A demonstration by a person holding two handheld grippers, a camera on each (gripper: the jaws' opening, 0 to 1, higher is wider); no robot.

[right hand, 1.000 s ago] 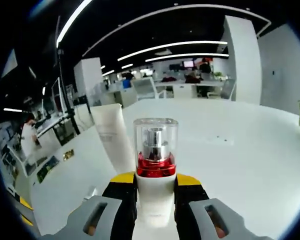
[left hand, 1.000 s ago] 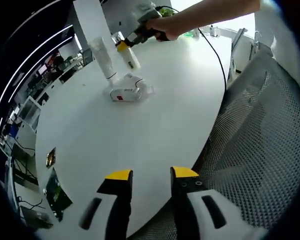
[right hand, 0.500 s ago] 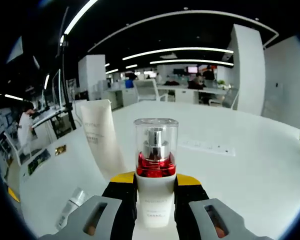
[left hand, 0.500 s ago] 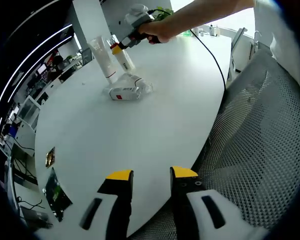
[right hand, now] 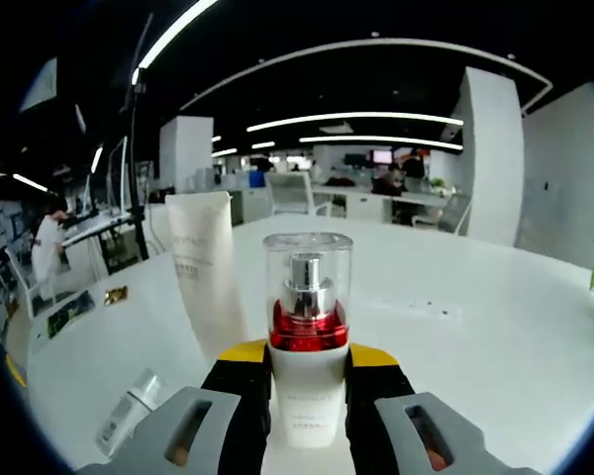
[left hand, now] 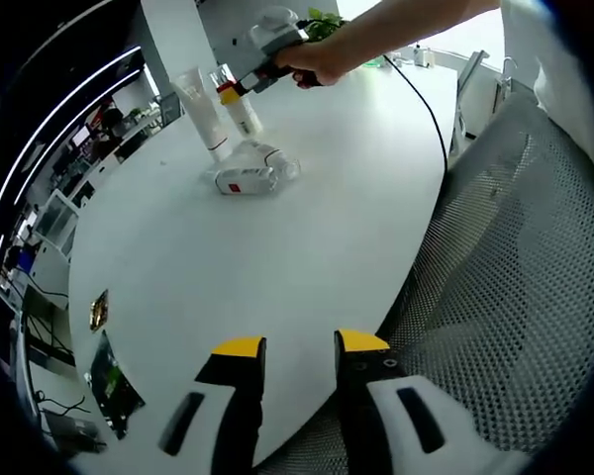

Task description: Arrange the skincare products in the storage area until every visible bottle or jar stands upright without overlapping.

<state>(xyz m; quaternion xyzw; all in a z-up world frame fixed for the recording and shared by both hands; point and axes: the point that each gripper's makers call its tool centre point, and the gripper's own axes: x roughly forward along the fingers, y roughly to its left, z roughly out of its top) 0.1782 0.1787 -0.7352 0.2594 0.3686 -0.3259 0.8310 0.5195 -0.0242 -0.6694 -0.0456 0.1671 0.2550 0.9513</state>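
Observation:
My right gripper [right hand: 307,353] is shut on a white pump bottle [right hand: 307,297] with a clear cap and a red collar, held upright. Just left of it stands a tall white tube [right hand: 208,267]. A small tube [right hand: 129,421] lies flat low on the left. In the left gripper view a person's hand holds the right gripper [left hand: 235,89] with the pump bottle [left hand: 244,116] beside the standing tube [left hand: 200,111], at the far side of the white table [left hand: 307,237]. Two products [left hand: 249,175] lie on their sides in front of them. My left gripper [left hand: 300,346] hangs open over the near table edge, holding nothing.
A grey mesh chair [left hand: 505,247] stands right of the round table. A black cable [left hand: 431,109] trails across the far side. A small brown item [left hand: 99,312] and a dark card [left hand: 109,376] lie near the left edge. Office desks and a person [right hand: 49,247] are beyond.
The right gripper has carried the pump bottle a little closer to the standing tube and levelled out. The left gripper has hardly moved.

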